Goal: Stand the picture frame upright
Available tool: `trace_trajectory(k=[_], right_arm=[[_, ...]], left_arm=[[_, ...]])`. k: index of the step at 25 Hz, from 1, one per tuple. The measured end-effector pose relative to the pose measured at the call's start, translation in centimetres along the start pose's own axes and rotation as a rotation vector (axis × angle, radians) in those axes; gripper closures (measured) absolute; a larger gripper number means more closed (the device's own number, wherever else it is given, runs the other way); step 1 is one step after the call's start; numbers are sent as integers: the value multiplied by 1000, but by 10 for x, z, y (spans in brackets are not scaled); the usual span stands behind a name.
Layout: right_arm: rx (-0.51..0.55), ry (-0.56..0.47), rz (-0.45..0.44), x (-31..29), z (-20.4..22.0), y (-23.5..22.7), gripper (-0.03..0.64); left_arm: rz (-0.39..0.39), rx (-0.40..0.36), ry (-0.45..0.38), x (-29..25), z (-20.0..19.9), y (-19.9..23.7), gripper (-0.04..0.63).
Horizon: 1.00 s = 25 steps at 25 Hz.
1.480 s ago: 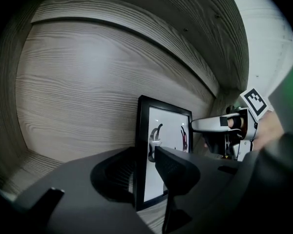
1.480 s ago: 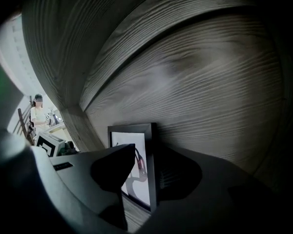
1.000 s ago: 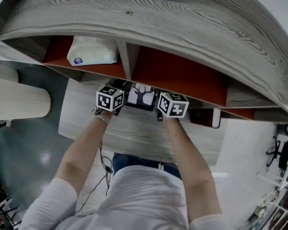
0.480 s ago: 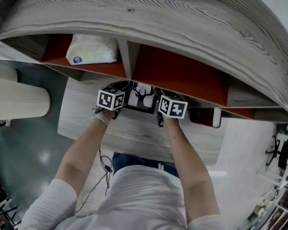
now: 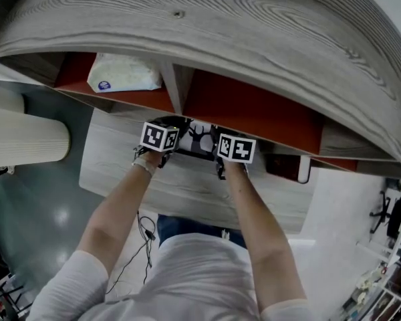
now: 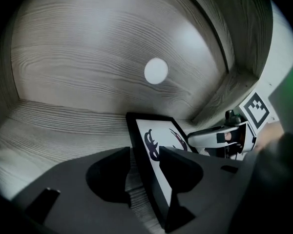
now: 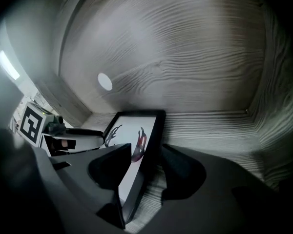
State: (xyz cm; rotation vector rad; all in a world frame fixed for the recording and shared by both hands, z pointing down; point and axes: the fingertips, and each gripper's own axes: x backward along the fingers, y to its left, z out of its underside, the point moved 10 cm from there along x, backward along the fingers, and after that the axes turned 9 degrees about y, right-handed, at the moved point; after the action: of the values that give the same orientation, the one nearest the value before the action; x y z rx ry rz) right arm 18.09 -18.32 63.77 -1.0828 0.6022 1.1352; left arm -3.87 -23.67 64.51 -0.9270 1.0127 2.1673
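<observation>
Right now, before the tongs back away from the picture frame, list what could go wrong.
1. Both tongs have just been opening: the left tongs and right tongs each straddle a side edge of the picture frame without clamping it. It looks tilted back on the shelf floor, and no stand is visible, so it may topple.
2. With an edge between each pair of jaws, a crooked pull-out could snag and drag it.
</observation>
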Motion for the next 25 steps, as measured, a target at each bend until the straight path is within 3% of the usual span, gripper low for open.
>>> trace_trajectory(k=[7,12,16,22,25], right_arm=[[5,11,39,-7,3,3,436],[-52,2,-4,-9,5,9,463],[-46,-24,-14,-5,9,8,462],[-14,-153,-24,12,4,3,462],[22,-168,-16,18,0,3,462]], left_arm=[[-29,-10,6,-1,-1,1,422],[-41,-3,-13,-1,0,-3,442],[1,41,-65,2,0,-2,442],[37,14,-176,12,-7,-9,454],[36,7,-191,14,-8,-9,457]])
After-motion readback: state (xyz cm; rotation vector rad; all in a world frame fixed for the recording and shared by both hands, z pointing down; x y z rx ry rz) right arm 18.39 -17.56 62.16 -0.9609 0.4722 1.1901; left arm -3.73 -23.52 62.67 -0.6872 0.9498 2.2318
